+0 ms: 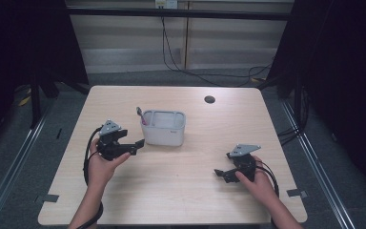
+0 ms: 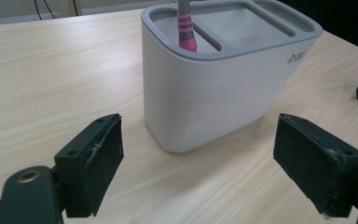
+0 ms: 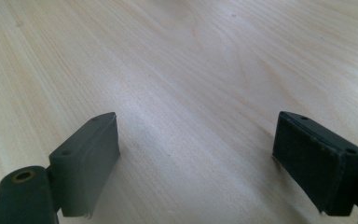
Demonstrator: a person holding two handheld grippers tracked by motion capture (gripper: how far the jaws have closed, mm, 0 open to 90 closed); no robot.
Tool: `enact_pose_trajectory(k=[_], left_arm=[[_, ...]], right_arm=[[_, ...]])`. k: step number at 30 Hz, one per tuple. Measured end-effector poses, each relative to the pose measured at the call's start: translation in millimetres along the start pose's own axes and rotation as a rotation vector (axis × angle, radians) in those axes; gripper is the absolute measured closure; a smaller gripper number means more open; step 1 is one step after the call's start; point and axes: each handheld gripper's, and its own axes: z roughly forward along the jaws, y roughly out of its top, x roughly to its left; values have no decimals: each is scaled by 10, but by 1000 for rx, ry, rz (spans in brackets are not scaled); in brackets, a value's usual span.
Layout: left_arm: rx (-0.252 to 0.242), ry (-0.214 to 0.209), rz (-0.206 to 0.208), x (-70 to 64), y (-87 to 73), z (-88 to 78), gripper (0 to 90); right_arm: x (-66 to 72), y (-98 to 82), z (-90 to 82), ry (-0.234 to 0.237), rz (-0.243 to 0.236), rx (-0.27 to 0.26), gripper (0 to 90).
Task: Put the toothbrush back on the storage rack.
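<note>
My two forearms come in at the bottom of the high view, one hand [image 1: 102, 164] on the left tongs [image 1: 134, 144] and one hand [image 1: 256, 183] on the right tongs [image 1: 221, 173]. I count two tongs, each with two flat black pads and a grey three-cornered plate on top.

The left tongs stand released: in the left gripper view the rubbery, rectangular pads [image 2: 105, 154] sit wide apart with nothing between them, aimed at the organiser [image 2: 214, 79] just ahead. That organiser is the one box on the bench [image 1: 181, 186], a smooth white plastic tub with rounded corners and a grey rim, set a little left of the bench's middle. Its top is split into three compartments. One pen [image 2: 184, 25] with a pink ribbed grip stands in the compartment nearest the left tongs, leaning outward.

The right tongs are also released: in the right gripper view the matt black pads [image 3: 93, 154] are spread wide over bare wood, gripping nothing. They hover low near the right front of the bench, well apart from the organiser.

The bench is pale wood-grain laminate, rectangular with rounded corners, with one round dark grommet [image 1: 209, 99] near its far edge. Black cables [image 1: 190, 71] trail across the grey floor beyond it.
</note>
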Motion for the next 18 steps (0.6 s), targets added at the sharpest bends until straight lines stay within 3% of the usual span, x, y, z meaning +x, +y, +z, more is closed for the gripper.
enact_pose_trajectory(k=[18], left_arm=[[42,-15,-9,73,-147,-79,157]], right_arm=[[0,0,0,0,0,0,139]])
